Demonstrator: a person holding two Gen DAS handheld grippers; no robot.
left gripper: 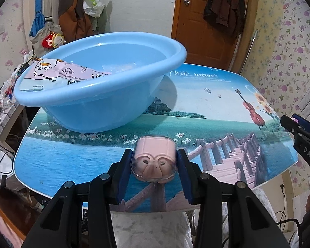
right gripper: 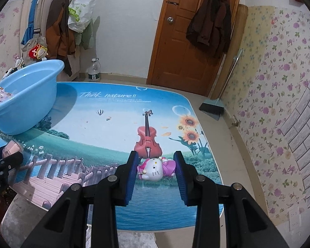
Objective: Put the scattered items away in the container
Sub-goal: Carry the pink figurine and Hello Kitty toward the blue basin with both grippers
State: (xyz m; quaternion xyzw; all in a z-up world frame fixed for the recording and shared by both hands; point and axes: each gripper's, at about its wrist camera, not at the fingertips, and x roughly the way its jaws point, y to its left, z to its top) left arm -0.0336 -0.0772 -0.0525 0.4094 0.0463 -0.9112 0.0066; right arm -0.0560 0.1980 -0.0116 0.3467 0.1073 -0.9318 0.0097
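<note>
A wooden door [right gripper: 188, 41] with a round metal knob stands in a white back wall [right gripper: 124, 31], a dark brown jacket [right gripper: 211, 18] hanging on it. Floral wallpaper [right gripper: 279, 82] covers the right wall (brick-pattern panels lower down). The floor [right gripper: 223, 128] is pale tile; a broom [right gripper: 214, 105] leans in the corner. Coats [right gripper: 60, 26] and a plastic bag [right gripper: 79, 13] hang at left, a water bottle [right gripper: 94, 70] below.

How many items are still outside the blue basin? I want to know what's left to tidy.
2. A pink case in a clear shell sits between the left gripper's fingers; a cat figurine sits between the right gripper's fingers. Others may lie out of view.
</note>
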